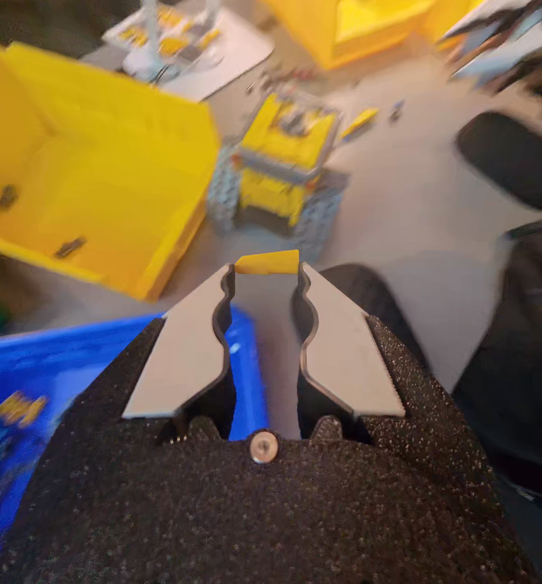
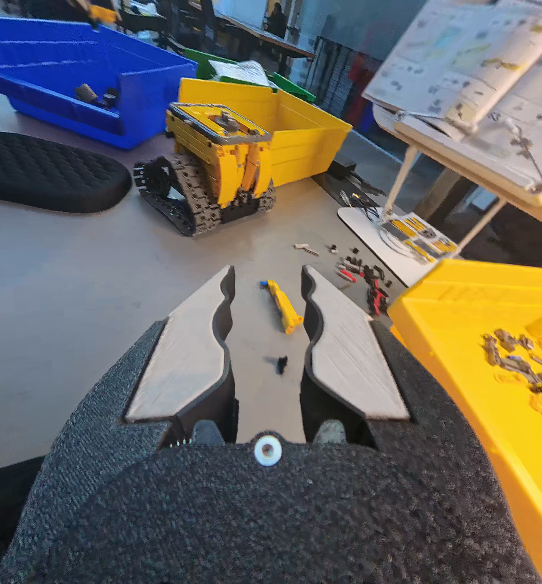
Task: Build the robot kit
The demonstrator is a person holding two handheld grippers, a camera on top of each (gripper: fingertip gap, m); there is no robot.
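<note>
My left gripper (image 1: pixel 267 268) pinches a small yellow wedge piece (image 1: pixel 268 261) across its tips, so the piece sits crosswise above the table, in front of the tracked yellow brick model (image 1: pixel 279 164). My right gripper (image 2: pixel 268 275) is released and holds nothing; it hangs over a yellow beam piece (image 2: pixel 282 306) and a black pin (image 2: pixel 280 363) lying on the grey table (image 2: pixel 73 300), beside a yellow bin (image 2: pixel 484 331) of spare parts.

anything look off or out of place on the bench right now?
Nothing damaged or spilled. Small loose parts lie scattered on the table beside the yellow bin, and a yellow piece and a black pin lie apart from them, below the open right gripper. The left gripper holds a small yellow wedge.
</note>
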